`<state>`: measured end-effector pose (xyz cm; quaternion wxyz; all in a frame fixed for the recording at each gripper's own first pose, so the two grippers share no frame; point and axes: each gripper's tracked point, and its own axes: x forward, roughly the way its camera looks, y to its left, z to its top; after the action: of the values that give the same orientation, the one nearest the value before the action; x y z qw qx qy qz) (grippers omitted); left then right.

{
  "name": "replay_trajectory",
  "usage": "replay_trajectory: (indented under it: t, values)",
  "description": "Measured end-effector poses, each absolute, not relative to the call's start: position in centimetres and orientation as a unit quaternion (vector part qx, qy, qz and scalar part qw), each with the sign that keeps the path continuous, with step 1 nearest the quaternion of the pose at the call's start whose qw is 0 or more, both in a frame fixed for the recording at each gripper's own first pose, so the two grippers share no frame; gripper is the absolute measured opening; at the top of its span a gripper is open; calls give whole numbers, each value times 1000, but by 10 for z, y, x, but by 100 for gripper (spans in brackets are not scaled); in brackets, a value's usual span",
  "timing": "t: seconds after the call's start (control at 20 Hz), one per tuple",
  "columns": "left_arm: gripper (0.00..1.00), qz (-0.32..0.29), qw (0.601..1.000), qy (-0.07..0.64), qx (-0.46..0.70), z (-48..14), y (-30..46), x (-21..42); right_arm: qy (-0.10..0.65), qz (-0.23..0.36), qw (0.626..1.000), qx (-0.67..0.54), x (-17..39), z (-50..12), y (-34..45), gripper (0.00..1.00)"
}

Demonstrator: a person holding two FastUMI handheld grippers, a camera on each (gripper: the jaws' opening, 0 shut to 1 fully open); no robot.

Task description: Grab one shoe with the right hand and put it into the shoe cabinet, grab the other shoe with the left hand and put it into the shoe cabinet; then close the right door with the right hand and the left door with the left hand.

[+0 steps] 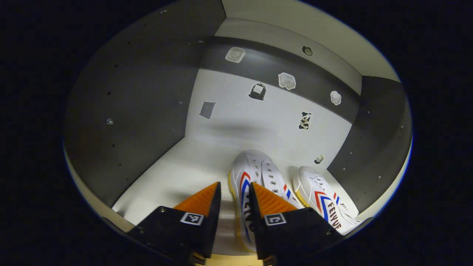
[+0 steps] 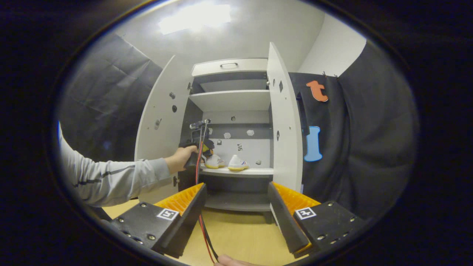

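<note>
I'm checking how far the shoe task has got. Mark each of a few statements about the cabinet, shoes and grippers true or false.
1. Both shoes sit on the same cabinet shelf. True: the left shoe and the right shoe lie side by side.
2. The right door is closed. False: it stands open.
3. The left door is open. True.
4. The left gripper is empty-jawed beside the shelf. False: its fingers straddle the left shoe's rim.
5. The right gripper holds a shoe. False: it is open and empty, back from the cabinet.
</note>
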<state>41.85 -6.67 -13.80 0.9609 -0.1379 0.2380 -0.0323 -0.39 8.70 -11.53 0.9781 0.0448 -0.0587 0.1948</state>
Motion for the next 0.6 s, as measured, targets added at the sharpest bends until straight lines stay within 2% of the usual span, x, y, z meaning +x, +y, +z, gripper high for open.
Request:
replay_trajectory:
  t: [0.05, 0.1, 0.15, 0.25, 0.3, 0.6]
  values:
    - [58, -39, 962, 235, -133, -135, -67, 413, -57, 196, 978, 47, -7, -117, 90, 98]
    - [58, -37, 966, 224, -127, -127, -62, 406, -54, 202, 977, 50, -11, -119, 93, 98]
    - [64, -43, 969, 211, -118, -119, -62, 397, -52, 205, 976, 51, -14, -122, 96, 99]
    - [90, -47, 977, 192, -83, -111, -61, 375, -47, 201, 977, 46, -19, -129, 96, 99]
    - [94, -48, 980, 181, -64, -105, -60, 362, -46, 198, 978, 41, -22, -133, 96, 98]
    - [94, -95, 988, 125, -3, -71, -73, 268, -41, 188, 981, 29, -30, -150, 106, 98]
